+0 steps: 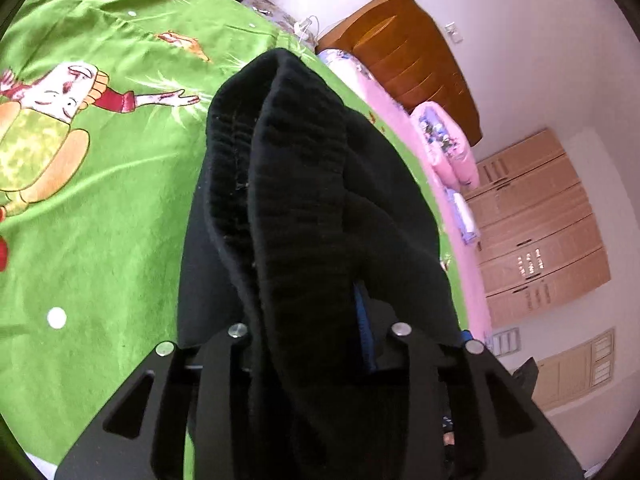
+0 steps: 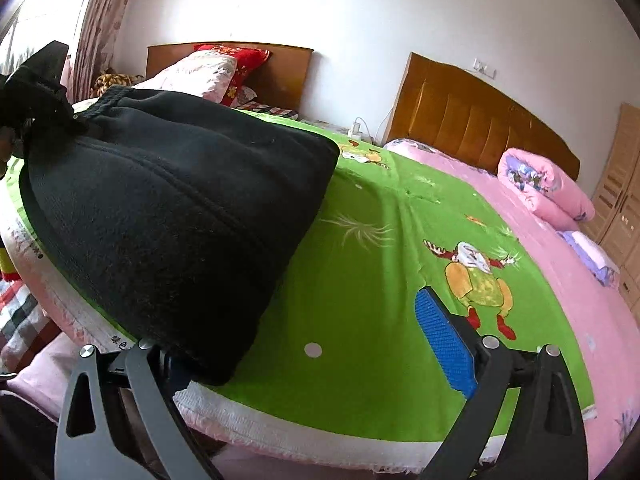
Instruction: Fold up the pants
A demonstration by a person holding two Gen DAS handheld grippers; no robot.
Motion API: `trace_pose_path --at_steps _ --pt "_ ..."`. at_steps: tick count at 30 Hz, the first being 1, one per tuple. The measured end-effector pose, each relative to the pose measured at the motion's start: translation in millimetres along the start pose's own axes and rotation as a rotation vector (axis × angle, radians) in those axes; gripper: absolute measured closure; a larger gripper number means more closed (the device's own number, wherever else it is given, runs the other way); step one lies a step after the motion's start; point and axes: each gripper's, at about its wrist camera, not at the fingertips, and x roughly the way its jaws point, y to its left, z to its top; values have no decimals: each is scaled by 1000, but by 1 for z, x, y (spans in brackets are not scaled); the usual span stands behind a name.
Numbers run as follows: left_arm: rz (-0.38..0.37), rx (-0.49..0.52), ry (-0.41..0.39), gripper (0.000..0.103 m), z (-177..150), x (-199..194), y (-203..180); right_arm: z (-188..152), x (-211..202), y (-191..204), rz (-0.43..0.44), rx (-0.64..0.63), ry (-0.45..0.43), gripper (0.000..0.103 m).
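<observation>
Looking across the bed [image 2: 580, 280] first, I see a pink mattress cover with a green cartoon blanket [image 2: 360, 272] spread over most of it, and a brown headboard [image 2: 472, 128] against the white wall. A second bed with a red pillow [image 2: 236, 60] stands further back on the left.

On the blanket I have the black pants [image 2: 168, 208], a thick fleece bundle already doubled over. In the right wrist view their long axis runs from the near edge of the bed, by my right tool, up and away to the left, where the ribbed waistband end points at my left gripper. The lower end rests on the green blanket close to the bed's edge; the far end is lifted.

My left gripper [image 1: 316, 344] is pinching the pants [image 1: 296, 184]: the bunched waistband runs straight out between its fingers, and a strip of blue pad [image 1: 362, 320] shows against the cloth. From that camera the fabric points forward and up the frame, over the green blanket [image 1: 100, 208].

My right gripper [image 2: 316, 344] is spread wide. Its right blue pad [image 2: 444, 344] is bare, well apart from the pants; the left finger is hidden under the fold's near corner, so I cannot tell whether it touches.

A rolled pink quilt [image 2: 544, 188] lies by the headboard.
</observation>
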Motion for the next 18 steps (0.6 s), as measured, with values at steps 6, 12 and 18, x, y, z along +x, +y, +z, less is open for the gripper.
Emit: trace_pose_path --at_steps 6,12,18 --pt "223 -56 -145 26 -18 -55 -18 -6 -39 -19 298 -61 2 11" --pt "239 294 -303 15 -54 -91 -122 34 -52 -65 355 168 -139 11" --pt "588 481 -160 9 -73 3 -138 51 -9 -16 318 86 -40 11"
